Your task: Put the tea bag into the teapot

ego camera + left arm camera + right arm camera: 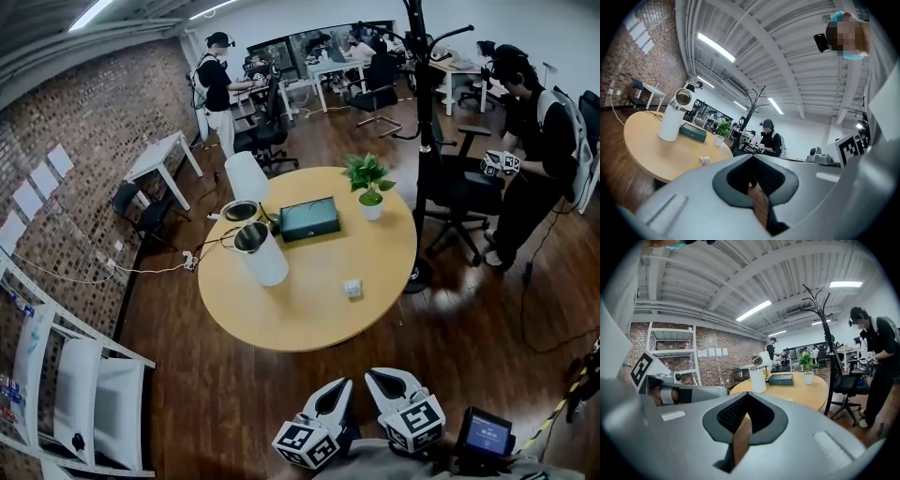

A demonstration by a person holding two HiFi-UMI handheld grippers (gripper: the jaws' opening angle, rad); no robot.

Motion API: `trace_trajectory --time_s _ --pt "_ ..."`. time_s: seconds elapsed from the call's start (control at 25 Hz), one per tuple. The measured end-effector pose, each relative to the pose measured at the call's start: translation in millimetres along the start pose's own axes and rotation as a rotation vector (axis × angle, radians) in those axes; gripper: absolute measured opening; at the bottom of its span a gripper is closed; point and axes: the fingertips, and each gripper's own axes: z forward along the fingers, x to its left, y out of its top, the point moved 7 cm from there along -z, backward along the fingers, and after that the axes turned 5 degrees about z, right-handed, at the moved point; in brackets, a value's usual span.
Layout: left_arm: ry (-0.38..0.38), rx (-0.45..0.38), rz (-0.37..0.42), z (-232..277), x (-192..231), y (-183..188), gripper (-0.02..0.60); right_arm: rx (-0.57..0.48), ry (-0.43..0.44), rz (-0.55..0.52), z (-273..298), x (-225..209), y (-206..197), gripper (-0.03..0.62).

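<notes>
Left gripper (339,386): fingers pressed together, nothing between them. Right gripper (375,376): same, fingers together, empty. Both are held low near the person's body, over the floor (234,394), well apart from the bench (309,323), tips pointing toward it.

Tea bag (352,288) lies on the bench near its front edge, straight ahead of the fingers and about in line with the gap between the two grippers. Neither gripper looks clearly nearer. The bag is small and squarish, too small to tell its long axis. Untouched. Teapot (261,253) is tall and white with its lid flipped open. It stands upright, left of the tea bag and a bit farther back, apart from it. Likely next move: reach forward, open, pick up the bag, carry it left to the pot mouth.

Bench is round, light wood. Green box (307,217) sits just beside the teapot, behind and right of it. Potted plant (367,186) is at the far side. Room: dark wood floor, brick wall (84,141) on the left, white shelf (66,384), black chair (459,192), person (534,131) standing at right, more desks and people at the back.
</notes>
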Motion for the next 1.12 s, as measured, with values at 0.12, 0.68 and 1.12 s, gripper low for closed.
trace_trajectory --time_s 0.12,0.68,1.12 --pt "-0.025 0.008 -0.004 25.1 49.1 16.6 -0.003 0.001 -0.027 0.009 51.3 -13.1 11.7 0.007" --pt "-0.125 0.044 -0.011 92.7 213.7 91.2 -0.003 -0.016 -0.136 0.014 220.5 -28.5 71.5 0.008" --pt "-0.099 0.038 -0.020 133.9 244.5 97.0 -0.003 -0.008 -0.126 0.009 259.0 -64.9 85.1 0.008"
